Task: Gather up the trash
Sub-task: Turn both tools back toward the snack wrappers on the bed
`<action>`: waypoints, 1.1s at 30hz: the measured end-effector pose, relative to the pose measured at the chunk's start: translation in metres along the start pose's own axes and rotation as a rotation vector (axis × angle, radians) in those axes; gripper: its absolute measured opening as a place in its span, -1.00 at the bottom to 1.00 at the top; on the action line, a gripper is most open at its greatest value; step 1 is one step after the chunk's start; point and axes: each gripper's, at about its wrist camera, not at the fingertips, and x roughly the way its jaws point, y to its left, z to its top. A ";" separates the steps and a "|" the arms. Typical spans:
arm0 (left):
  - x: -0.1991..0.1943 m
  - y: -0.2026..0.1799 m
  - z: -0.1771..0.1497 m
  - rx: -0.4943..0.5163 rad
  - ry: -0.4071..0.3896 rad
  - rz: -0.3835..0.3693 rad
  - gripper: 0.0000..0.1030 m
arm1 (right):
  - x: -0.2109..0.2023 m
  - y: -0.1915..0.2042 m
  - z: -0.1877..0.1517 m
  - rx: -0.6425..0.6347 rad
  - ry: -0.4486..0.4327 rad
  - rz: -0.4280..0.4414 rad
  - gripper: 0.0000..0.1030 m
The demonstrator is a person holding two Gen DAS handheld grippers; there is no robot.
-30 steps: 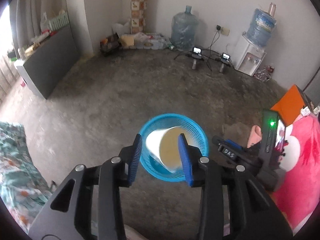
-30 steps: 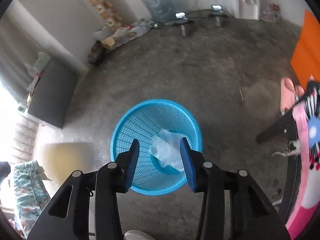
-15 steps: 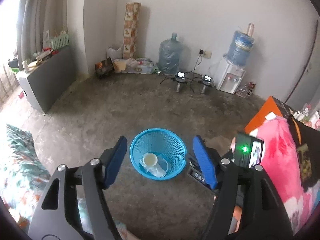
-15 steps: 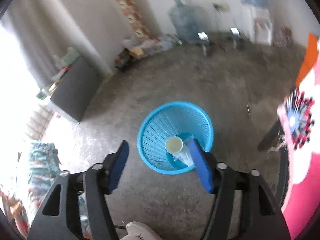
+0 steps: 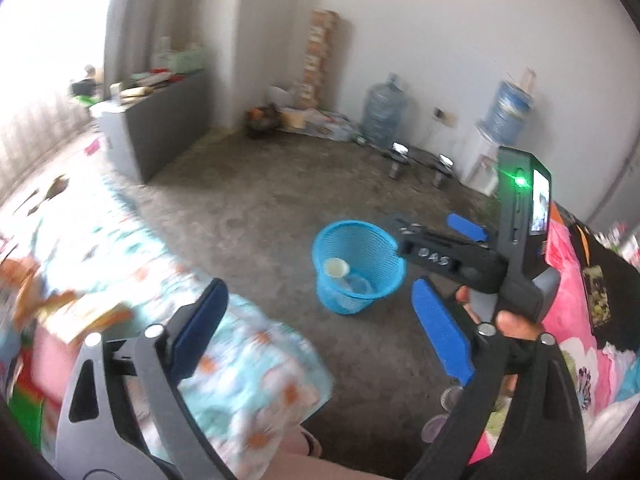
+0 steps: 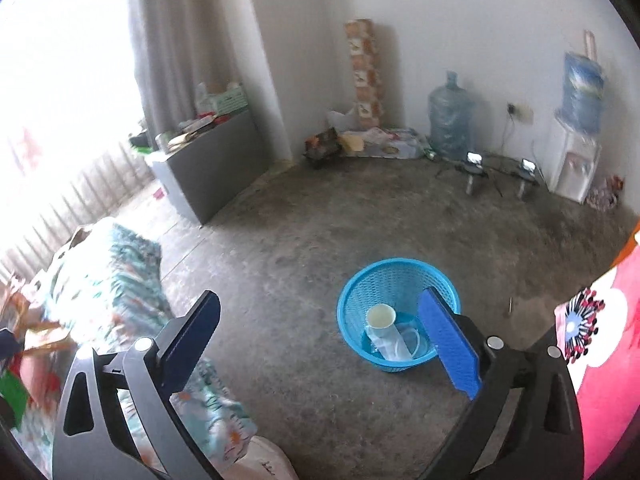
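A blue mesh basket (image 5: 357,266) (image 6: 397,314) stands on the concrete floor. Inside it lie a white paper cup (image 5: 336,268) (image 6: 381,317) and crumpled clear plastic (image 5: 357,283) (image 6: 394,344). My left gripper (image 5: 320,336) is open and empty, raised above the floor to the basket's near left. My right gripper (image 6: 324,344) is open and empty, also raised, with its right finger in front of the basket's rim. The right gripper's body also shows in the left wrist view (image 5: 468,256), just right of the basket.
A floral blanket (image 5: 240,368) (image 6: 104,292) lies at the left. A pink blanket (image 5: 576,320) (image 6: 608,320) lies at the right. A grey cabinet (image 6: 208,164), water jugs (image 6: 450,120), a dispenser (image 6: 574,160) and clutter line the far wall.
Both grippers let go of their trash into the basket, opened wide and rose up and back. The view swung left toward the floral blanket.
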 end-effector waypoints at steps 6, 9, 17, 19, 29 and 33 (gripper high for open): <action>-0.052 0.045 -0.034 -0.135 -0.045 0.055 0.83 | -0.018 0.042 -0.005 -0.095 -0.006 -0.036 0.87; -0.074 0.067 -0.052 -0.196 -0.046 0.074 0.83 | -0.028 0.065 -0.009 -0.161 -0.023 -0.045 0.87; -0.120 0.108 -0.092 -0.298 -0.117 0.096 0.83 | -0.054 0.118 -0.016 -0.323 -0.099 -0.061 0.87; -0.122 0.113 -0.097 -0.312 -0.133 0.096 0.83 | -0.061 0.127 -0.016 -0.340 -0.113 -0.047 0.87; -0.138 0.160 -0.125 -0.459 -0.143 0.145 0.83 | -0.089 0.139 -0.016 -0.303 -0.141 0.246 0.87; -0.141 0.179 -0.142 -0.546 -0.140 0.142 0.83 | -0.094 0.138 -0.018 -0.281 -0.153 0.284 0.87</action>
